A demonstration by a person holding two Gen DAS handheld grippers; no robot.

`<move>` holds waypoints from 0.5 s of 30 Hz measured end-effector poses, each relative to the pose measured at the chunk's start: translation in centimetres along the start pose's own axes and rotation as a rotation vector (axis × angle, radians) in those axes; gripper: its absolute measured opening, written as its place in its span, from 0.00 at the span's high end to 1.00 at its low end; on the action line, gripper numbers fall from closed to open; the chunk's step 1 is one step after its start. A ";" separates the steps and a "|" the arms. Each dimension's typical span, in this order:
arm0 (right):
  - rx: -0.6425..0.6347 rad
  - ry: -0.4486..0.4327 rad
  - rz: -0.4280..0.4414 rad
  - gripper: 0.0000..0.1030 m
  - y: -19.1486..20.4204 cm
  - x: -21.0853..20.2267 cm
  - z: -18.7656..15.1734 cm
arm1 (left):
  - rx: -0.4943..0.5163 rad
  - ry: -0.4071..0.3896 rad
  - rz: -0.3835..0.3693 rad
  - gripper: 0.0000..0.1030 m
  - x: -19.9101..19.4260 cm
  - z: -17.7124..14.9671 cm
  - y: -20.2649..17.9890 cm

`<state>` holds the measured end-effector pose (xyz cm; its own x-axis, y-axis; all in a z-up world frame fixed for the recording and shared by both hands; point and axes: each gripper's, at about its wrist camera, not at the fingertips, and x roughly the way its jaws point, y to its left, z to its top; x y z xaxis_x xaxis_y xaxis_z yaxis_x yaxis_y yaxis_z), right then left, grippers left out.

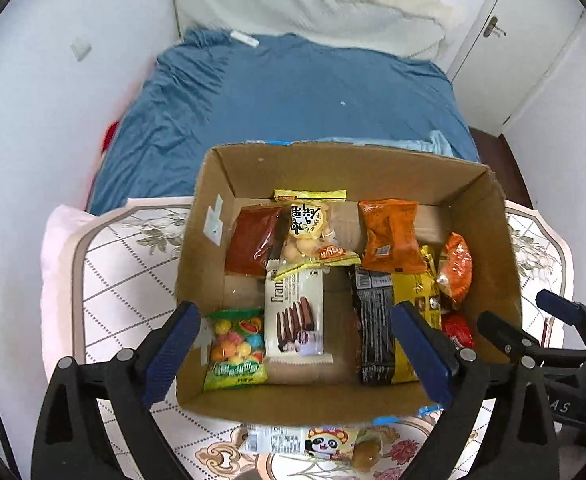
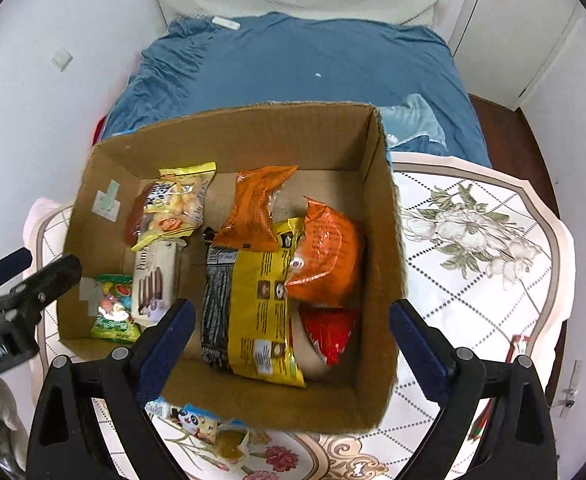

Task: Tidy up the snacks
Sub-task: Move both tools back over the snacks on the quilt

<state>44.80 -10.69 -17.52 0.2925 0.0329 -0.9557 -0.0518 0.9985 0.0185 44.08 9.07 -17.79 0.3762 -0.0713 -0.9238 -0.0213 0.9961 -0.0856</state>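
- Box [image 1: 373, 168] sits on the counter [image 1: 125, 264] with its top open, so snacks can drop in from above; both cameras look down into it.
- Left side of box: green candy bag [image 1: 235, 348] in the near corner, white wafer pack [image 1: 295, 312] just beside it, dark red packet [image 1: 253, 240] and yellow-trimmed puff bag [image 1: 307, 228] behind. These lie flat and roughly in rows, which reads as deliberate sorting.
- Right side: black packet [image 1: 373, 328] and yellow packet [image 2: 265, 300] overlap lengthwise, orange bag [image 1: 391, 236] at the back, second orange bag [image 2: 325, 256] tilted against the right wall, small red packet [image 2: 331, 332] wedged under it. Looser pile, probably needs tidying.
- Panda snack pack [image 1: 305, 442] is outside the box, on the counter touching or just beside the near wall. Likely the last item to go in.
- Left gripper [image 1: 293, 352]: fingers spread wide, holding nothing, hovering above the near left part of the box.
- Right gripper [image 2: 291, 344]: fingers also spread, empty, above the near right part.
- Judgement: task mostly done. Next move is probably to drop back over the near wall and pinch the panda pack by an edge.
- Risk: pack is flat and hard against the cardboard, so a finger may snag the wall or shove the box.
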 end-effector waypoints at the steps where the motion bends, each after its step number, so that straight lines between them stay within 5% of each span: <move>1: 0.001 -0.010 0.000 0.04 0.0 -0.5 -0.3 | -0.001 -0.009 0.002 0.05 -0.5 -0.3 -0.1; 15: -0.022 -0.166 -0.003 0.04 0.9 -8.5 -6.0 | 0.012 -0.168 0.017 0.05 -8.5 -5.9 -1.3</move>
<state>36.53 -10.38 -11.16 0.4465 0.0383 -0.8940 -0.0708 0.9975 0.0074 35.42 8.12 -12.04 0.5253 -0.0459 -0.8497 -0.0185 0.9977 -0.0653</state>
